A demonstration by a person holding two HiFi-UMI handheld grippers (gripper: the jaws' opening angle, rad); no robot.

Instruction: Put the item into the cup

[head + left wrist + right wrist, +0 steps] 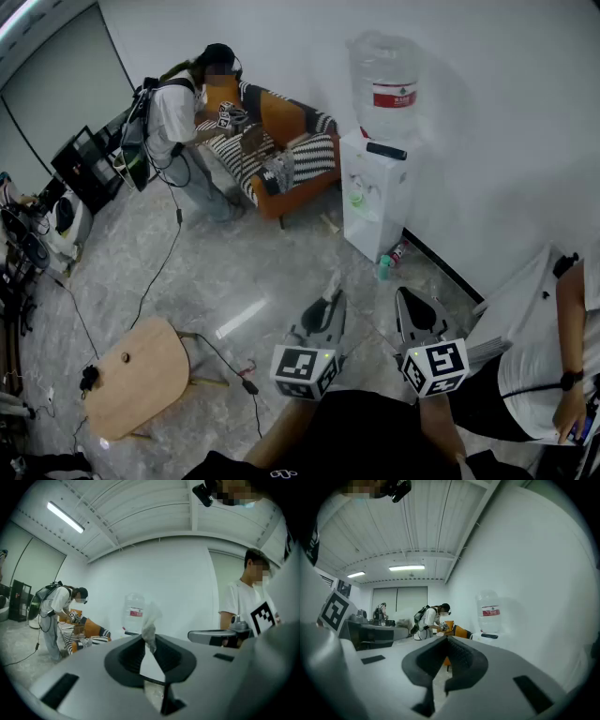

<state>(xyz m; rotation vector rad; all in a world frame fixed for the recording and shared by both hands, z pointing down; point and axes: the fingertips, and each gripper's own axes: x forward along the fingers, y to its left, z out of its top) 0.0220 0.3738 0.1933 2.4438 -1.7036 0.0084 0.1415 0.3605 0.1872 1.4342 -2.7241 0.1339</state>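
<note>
Tissue [151,618], white and crumpled, stands pinched upright in the closed dark ribbed jaws of the left gripper [149,640], held in mid-air. The right gripper [446,640] hangs beside it, its jaws shut together with nothing between them. Beyond them a white water dispenser [373,202] carries a clear rounded bottle [382,80]. A person [178,122] bends over an orange sofa [291,127] with striped cushions. A round wooden table [141,375] stands on the glossy grey floor [253,272].

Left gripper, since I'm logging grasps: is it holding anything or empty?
Holding: the left gripper is shut on a crumpled whitish scrap, which sticks up past its jaw tips.
</note>
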